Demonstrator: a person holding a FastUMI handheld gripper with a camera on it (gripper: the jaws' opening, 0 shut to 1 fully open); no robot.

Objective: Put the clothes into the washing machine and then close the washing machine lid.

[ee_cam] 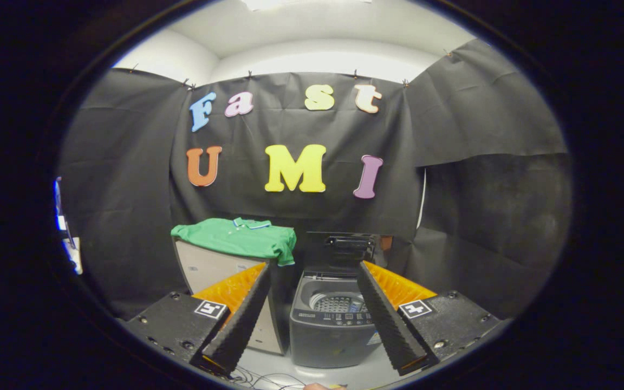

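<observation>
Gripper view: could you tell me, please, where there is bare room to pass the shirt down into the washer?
The drum mouth of the washing machine is free beneath its raised lid. The cabinet top is crowded by the green shirt. The gripper is open, holding nothing.

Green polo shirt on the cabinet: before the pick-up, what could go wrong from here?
1. The green polo shirt drapes over the cabinet edge, so a one-layer pinch may drag or drop it.
2. The washing machine tub opening looks narrow; fabric could catch on its rim.
3. The open gripper could bump the raised lid.

Black cloth walls [128,216], white ceiling [317,32], pale cabinet [209,268], light floor [344,376]
</observation>
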